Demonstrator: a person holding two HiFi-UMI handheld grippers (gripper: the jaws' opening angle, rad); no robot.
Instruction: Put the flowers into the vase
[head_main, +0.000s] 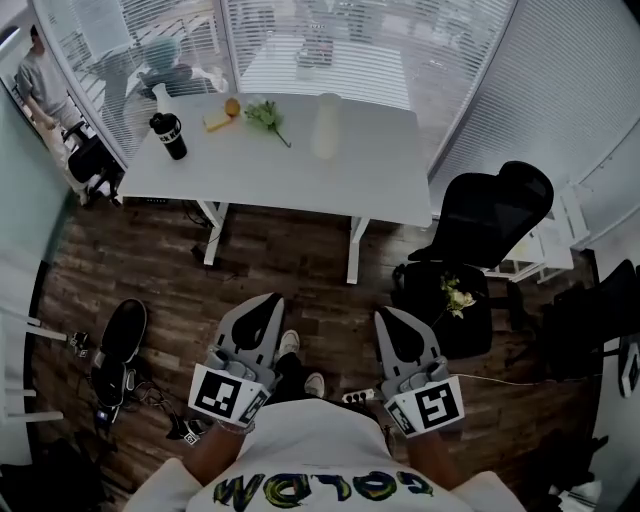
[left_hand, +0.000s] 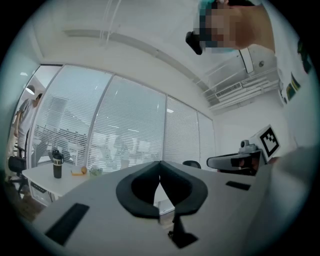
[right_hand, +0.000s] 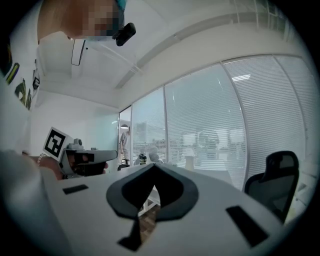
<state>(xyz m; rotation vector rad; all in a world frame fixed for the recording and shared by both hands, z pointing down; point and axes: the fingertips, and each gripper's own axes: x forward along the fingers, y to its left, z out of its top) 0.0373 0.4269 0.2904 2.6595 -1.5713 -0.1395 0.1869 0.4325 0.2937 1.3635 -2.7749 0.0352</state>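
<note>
A green bunch of flowers (head_main: 266, 115) lies on the white table (head_main: 370, 180) far ahead, left of a tall white vase (head_main: 326, 127). A second small bunch of pale flowers (head_main: 457, 296) rests on the seat of a black office chair (head_main: 495, 215) at the right. My left gripper (head_main: 272, 300) and right gripper (head_main: 385, 315) are held side by side over the wood floor, well short of the table, both shut and empty. In the left gripper view the jaws (left_hand: 159, 162) meet at the tip; the right gripper (right_hand: 154, 166) looks the same, with the vase (right_hand: 189, 162) beyond it.
A black tumbler (head_main: 168, 135), a yellow item (head_main: 217, 120) and an orange (head_main: 232, 107) share the table's left end. A black base and cables (head_main: 118, 350) lie on the floor at left. Glass walls with blinds stand behind the table. A person (head_main: 38, 82) stands at the far left.
</note>
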